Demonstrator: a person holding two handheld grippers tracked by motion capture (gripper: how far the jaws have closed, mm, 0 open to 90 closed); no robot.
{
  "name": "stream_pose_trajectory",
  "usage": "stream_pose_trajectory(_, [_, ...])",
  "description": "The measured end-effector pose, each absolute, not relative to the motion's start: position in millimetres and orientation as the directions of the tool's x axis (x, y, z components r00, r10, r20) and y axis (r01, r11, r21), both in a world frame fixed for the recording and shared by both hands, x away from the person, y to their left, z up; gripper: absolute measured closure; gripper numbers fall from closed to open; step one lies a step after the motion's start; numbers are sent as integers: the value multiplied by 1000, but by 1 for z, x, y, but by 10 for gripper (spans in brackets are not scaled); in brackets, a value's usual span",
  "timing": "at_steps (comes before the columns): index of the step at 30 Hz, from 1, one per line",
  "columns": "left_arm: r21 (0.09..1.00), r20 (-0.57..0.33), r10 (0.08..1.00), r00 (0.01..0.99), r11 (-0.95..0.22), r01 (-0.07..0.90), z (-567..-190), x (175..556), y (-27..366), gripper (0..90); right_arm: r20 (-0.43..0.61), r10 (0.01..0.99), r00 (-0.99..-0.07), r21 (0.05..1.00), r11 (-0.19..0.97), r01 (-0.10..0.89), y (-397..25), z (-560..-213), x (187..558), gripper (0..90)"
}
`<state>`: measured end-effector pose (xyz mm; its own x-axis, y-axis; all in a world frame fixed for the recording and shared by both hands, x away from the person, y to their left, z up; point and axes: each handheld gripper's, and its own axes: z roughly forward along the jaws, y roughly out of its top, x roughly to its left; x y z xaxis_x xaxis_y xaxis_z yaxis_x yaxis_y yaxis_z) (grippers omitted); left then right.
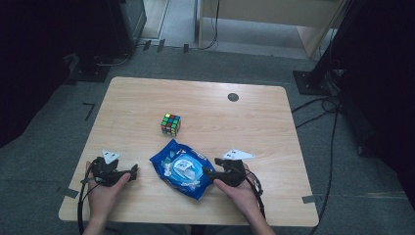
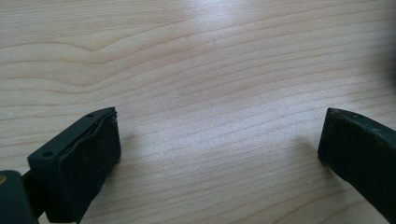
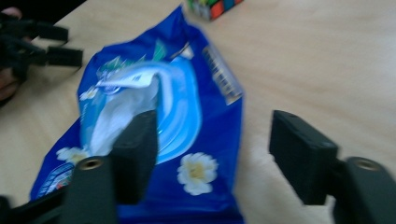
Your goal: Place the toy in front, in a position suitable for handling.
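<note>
While L gripper (image 1: 133, 172) sits spread nearby, R gripper (image 3: 212, 140), jaws spread, straddles wipes pack (image 3: 205, 107) edge.

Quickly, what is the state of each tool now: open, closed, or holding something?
Left tool: open, holding nothing, over the bare table.
Right tool: open, holding nothing, jaws over the edge of the blue wipes pack.

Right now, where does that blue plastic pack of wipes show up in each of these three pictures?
High view: the blue plastic pack of wipes lies low at centre, between the two grippers.
Left gripper view: bare wooden table, no pack.
Right gripper view: the pack takes up the left and centre, under the open right gripper.
Shared landmark: the multicoloured puzzle cube beyond the pack.
</note>
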<state>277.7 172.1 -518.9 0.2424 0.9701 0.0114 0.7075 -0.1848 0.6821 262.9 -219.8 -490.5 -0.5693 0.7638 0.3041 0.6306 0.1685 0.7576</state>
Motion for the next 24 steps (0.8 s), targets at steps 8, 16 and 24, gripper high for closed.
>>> stream_pose_trajectory(8, [682, 11, 970, 243, -185, 707, -519, 278, 172, 0, 360, 746, -560, 688, 193, 699, -209, -507, 263, 479])
stream_pose_trajectory(16, [682, 13, 969, 247, -189, 707, -519, 277, 172, 0, 311, 753, -580, 709, 223, 669, -205, -512, 256, 883])
stream_pose_trajectory(24, [681, 13, 969, 247, -189, 707, -519, 277, 172, 0, 252, 788, -562, 813, 142, 564, -212, -492, 246, 900])
